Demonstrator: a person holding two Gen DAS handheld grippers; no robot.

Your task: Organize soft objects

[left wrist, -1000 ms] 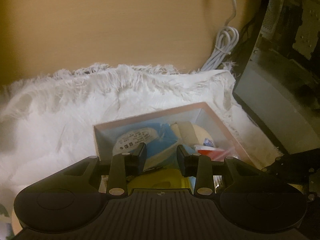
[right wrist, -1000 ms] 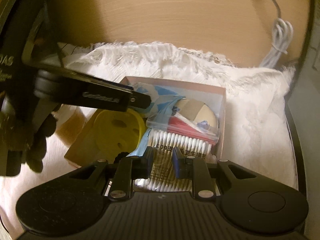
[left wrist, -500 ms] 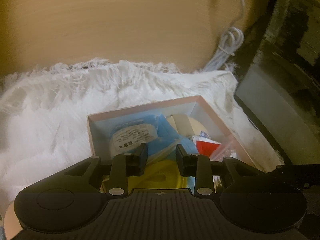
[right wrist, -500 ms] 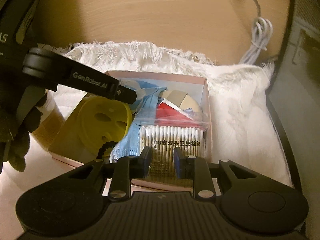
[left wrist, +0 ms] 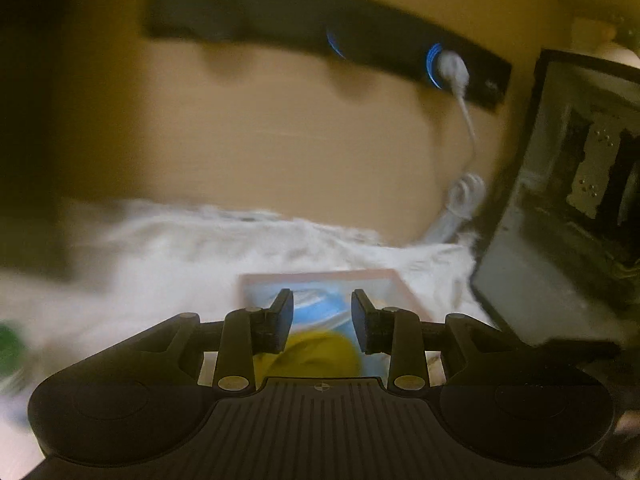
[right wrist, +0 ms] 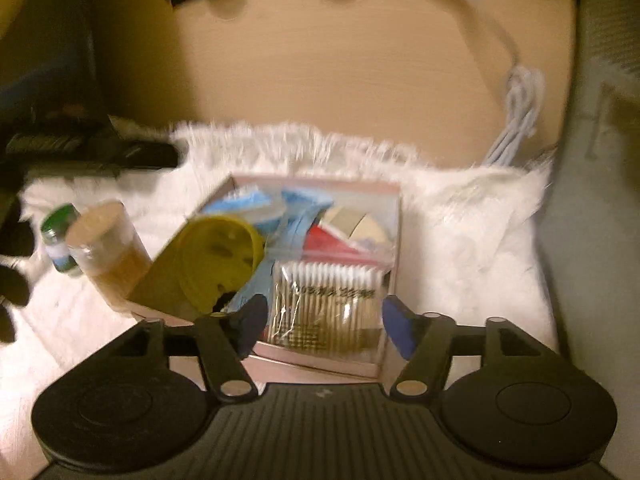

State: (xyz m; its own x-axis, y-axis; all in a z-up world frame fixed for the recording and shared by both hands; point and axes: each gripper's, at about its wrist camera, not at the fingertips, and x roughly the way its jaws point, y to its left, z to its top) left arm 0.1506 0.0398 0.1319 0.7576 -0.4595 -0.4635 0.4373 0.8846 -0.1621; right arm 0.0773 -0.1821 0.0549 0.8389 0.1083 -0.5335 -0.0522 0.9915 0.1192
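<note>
Since the earlier frames the fingers of the right gripper (right wrist: 322,330) have just been opening: they were closed on the bag of cotton swabs (right wrist: 326,306) and now they stand wide on both sides of it, not pressing it. I judge that the bag was released here because this is its place, in the near right corner of the pink box (right wrist: 394,216). The left gripper (left wrist: 322,322) has drawn back and up from the box; before, its fingers reached over the yellow face-shaped thing (right wrist: 218,260), and now it shows only as a dark blur at the far left edge of the right wrist view. Its fingers are a little apart and nothing is between them, so it is free for a next thing.

Outward from the fingers, the box lies on a white fluffy rug (right wrist: 472,232), which covers the worktop (right wrist: 340,68). Inside, the yellow thing leans in the near left corner, blue soft pieces (right wrist: 296,220) fill the middle, and a red and beige item (right wrist: 340,236) lies behind the swabs. They seem packed tight so that all the soft things fit together.

Left of the box, on the rug, stand a clear jar with a pale lid (right wrist: 108,248) and a small green-capped bottle (right wrist: 60,236); probably they stay out because they are hard. A white cable (right wrist: 518,116) hangs at the far right edge of the worktop
</note>
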